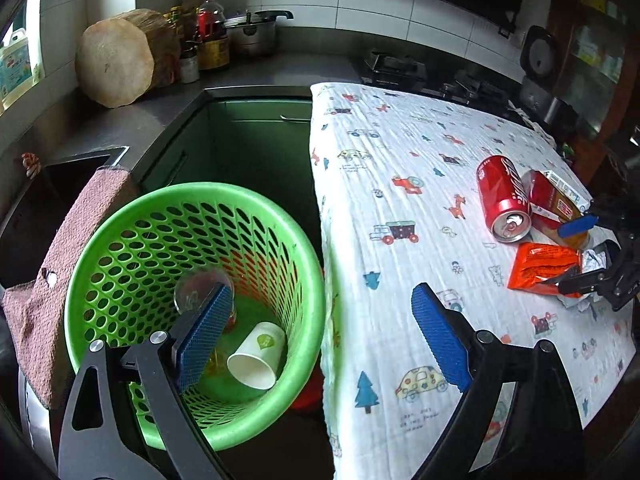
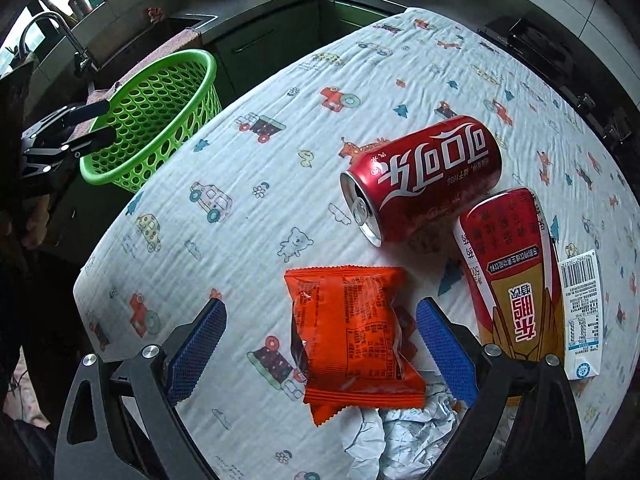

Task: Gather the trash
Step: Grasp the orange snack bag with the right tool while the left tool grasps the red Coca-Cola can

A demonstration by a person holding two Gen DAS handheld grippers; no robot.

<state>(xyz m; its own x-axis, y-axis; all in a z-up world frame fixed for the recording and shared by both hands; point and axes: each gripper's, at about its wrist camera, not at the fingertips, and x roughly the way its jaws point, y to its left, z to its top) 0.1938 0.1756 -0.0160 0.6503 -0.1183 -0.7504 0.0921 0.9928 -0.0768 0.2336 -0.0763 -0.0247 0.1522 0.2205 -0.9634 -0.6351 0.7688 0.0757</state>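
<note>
A green perforated basket [image 1: 120, 240] stands beside the table and holds a white paper cup [image 1: 256, 360] and a clear plastic cup [image 1: 200, 288]. My left gripper [image 1: 320, 336] is open and empty, over the basket rim and table edge. On the patterned tablecloth [image 2: 248, 168] lie a red cola can [image 2: 424, 176], a red and gold drink carton [image 2: 516, 280], an orange snack wrapper [image 2: 352, 332] and crumpled white paper [image 2: 400, 432]. My right gripper [image 2: 320, 348] is open with a finger on each side of the wrapper. It also shows in the left wrist view [image 1: 580, 252].
The basket also shows in the right wrist view [image 2: 152, 120], with the left gripper [image 2: 96, 120] over it. A pink towel [image 1: 80, 232] hangs over the sink edge. A round wooden block [image 1: 120, 60], bottles [image 1: 208, 36] and a pot [image 1: 252, 32] stand on the counter.
</note>
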